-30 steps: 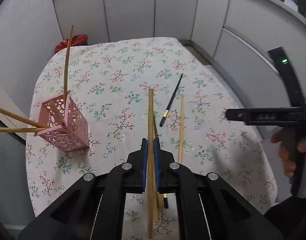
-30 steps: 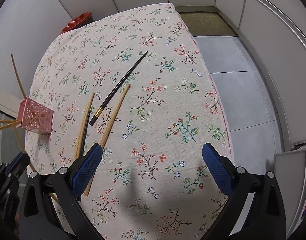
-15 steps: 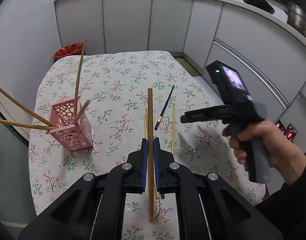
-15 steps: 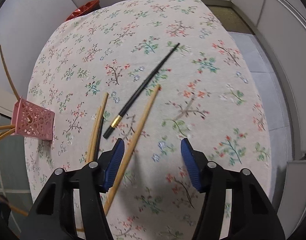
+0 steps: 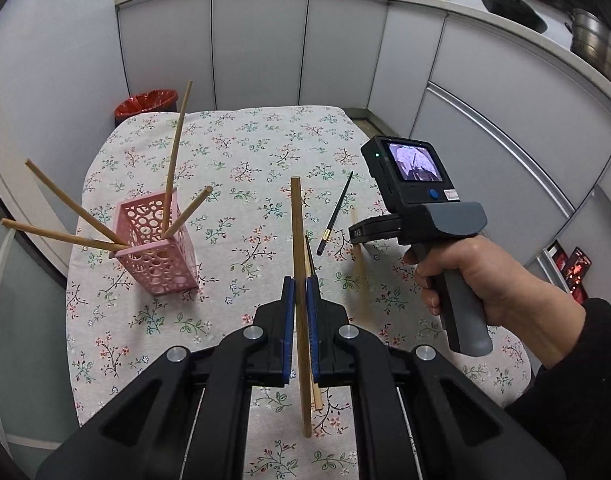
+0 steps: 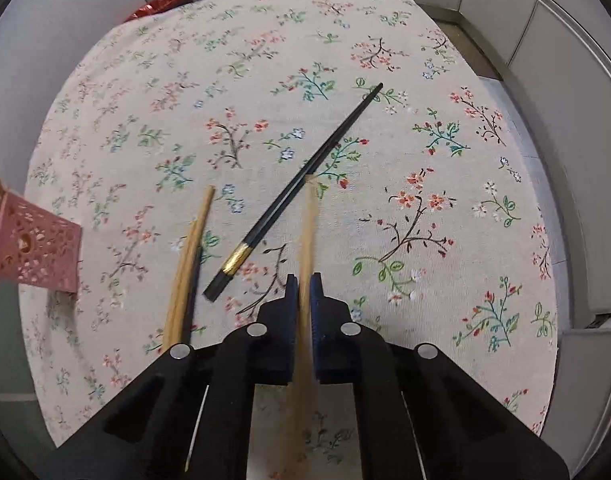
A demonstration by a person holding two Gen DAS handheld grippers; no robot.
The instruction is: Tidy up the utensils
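My left gripper (image 5: 300,285) is shut on a wooden chopstick (image 5: 295,220), held above the floral tablecloth (image 5: 245,148). The pink perforated holder (image 5: 157,252) stands to its left with several wooden chopsticks leaning out. In the right wrist view my right gripper (image 6: 304,280) is shut on another wooden chopstick (image 6: 309,216), which is blurred and lies close to the cloth. A black chopstick with a gold band (image 6: 305,184) lies just left of it. More wooden chopsticks (image 6: 187,268) lie further left, with a dark one beside them. The holder (image 6: 33,252) shows at the far left.
A person's hand (image 5: 461,276) holds the right gripper's handle over the table's right side. A red bin (image 5: 147,104) stands behind the table's far left corner. Grey cabinets (image 5: 485,140) run along the back and right. The cloth's right edge (image 6: 545,208) drops to the floor.
My right gripper came down over the wooden chopstick and went from wide open to shut on it. The left gripper rose and tilted up, still holding its chopstick.
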